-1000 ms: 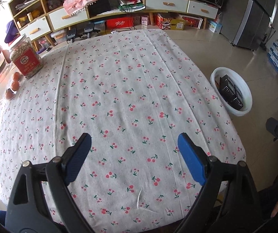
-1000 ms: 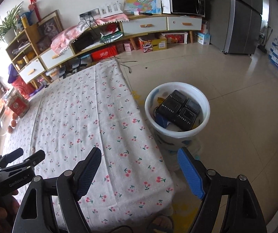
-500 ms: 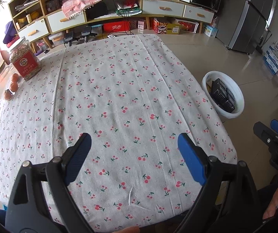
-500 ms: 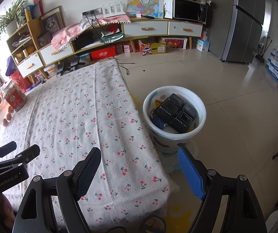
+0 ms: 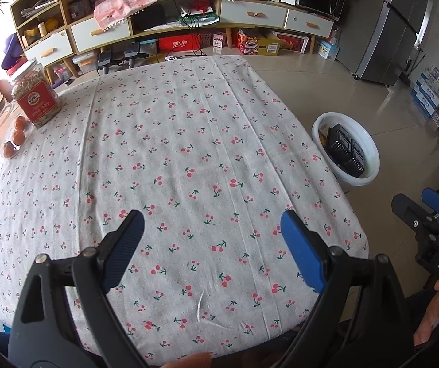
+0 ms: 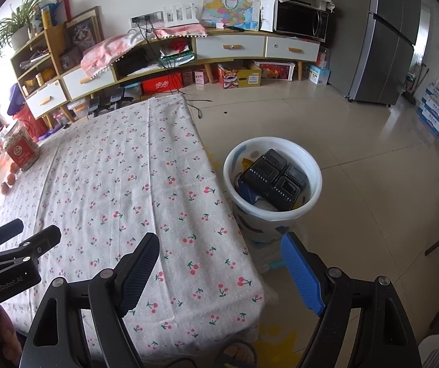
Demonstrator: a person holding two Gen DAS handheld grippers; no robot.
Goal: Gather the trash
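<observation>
We are holding both grippers above the near edge of the table draped in a white cherry-print cloth (image 5: 207,141). Our left gripper (image 5: 211,245) is standing with its jaws spread wide and nothing between them; our right gripper (image 6: 219,263) is likewise gaping and empty, aimed past the table's corner toward the floor.

The trash we can make out is sitting in the round white plastic bin (image 6: 313,197) on the tiled floor just beside the table: ribbed black plastic trays (image 6: 270,179) leaning together, with a blue scrap beneath them. We are judging these trays to be light, thin and somewhat springy, likely slick, so a rim or corner would be the place to pinch. No loose trash is showing on the cloth.

At the far left corner a clear jar with a red label (image 5: 35,93) is standing beside small orange fruits (image 5: 18,136); its label text is too small to read. We are reading "GenRobot.AI" on the left gripper's body in the right view, and "DAS" on the right gripper's in the left view.
</observation>
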